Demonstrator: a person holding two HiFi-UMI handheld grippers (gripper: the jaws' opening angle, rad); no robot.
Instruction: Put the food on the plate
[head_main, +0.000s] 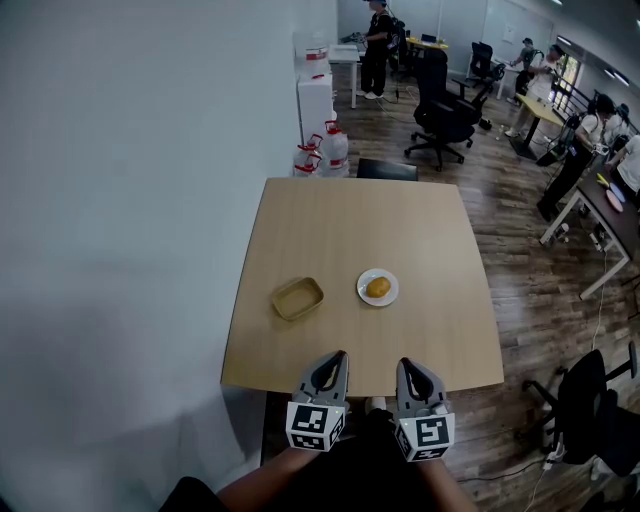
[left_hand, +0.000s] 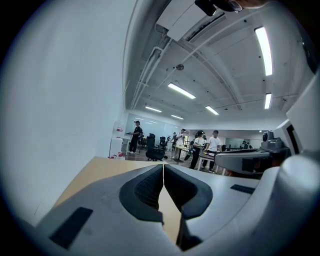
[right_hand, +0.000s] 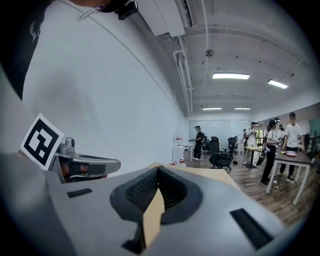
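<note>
The table (head_main: 400, 220) stands beside a white wall. At its near edge you hold the left gripper (head_main: 338, 358) and right gripper (head_main: 404, 365), each with jaws together and empty. Farther in, the food (head_main: 378, 287) lies on the plate (head_main: 363, 293), with a tray (head_main: 297, 298) near its left.

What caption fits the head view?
Left claw and right claw shut at table edge; food on plate, tray alongside.

Table (head_main: 400, 220): pale wood-look top, smooth, matt. Floor (head_main: 520, 260): dark wood planks, slight sheen. Plate (head_main: 362, 293): white, smooth. Food (head_main: 378, 287): golden-brown, matt. Tray (head_main: 298, 299): tan, dull. My left gripper (left_hand: 163, 166) & right gripper (right_hand: 158, 169): grey matt plastic; pads (left_hand: 145, 187) blk, ribbed.
</note>
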